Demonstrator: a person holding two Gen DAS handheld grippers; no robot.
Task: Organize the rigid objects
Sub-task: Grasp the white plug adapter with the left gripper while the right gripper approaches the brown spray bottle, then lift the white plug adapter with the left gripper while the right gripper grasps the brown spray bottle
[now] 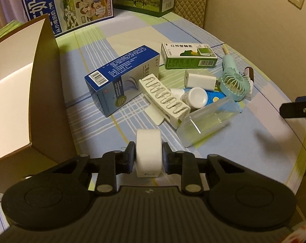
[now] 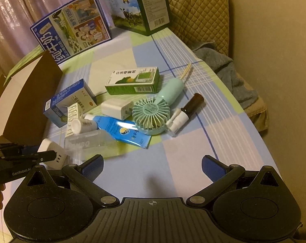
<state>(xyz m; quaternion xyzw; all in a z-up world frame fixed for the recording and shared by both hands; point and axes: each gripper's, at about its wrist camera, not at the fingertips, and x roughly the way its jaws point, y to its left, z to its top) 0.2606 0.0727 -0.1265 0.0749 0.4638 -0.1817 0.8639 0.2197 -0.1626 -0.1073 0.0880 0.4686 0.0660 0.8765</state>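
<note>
Now, white adapter [image 1: 148, 154] pinched between closed fingers of left gripper [image 1: 149, 158], just beside open cardboard box [image 1: 21, 93], right gripper [image 2: 152, 167] spread wide, nothing held, above checked tablecloth [image 2: 183, 151].

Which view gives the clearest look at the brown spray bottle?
The right wrist view: the brown spray bottle lies in full sight beside the mint fan, white nozzle toward the camera. In the left wrist view only its top peeks out behind the fan.
</note>
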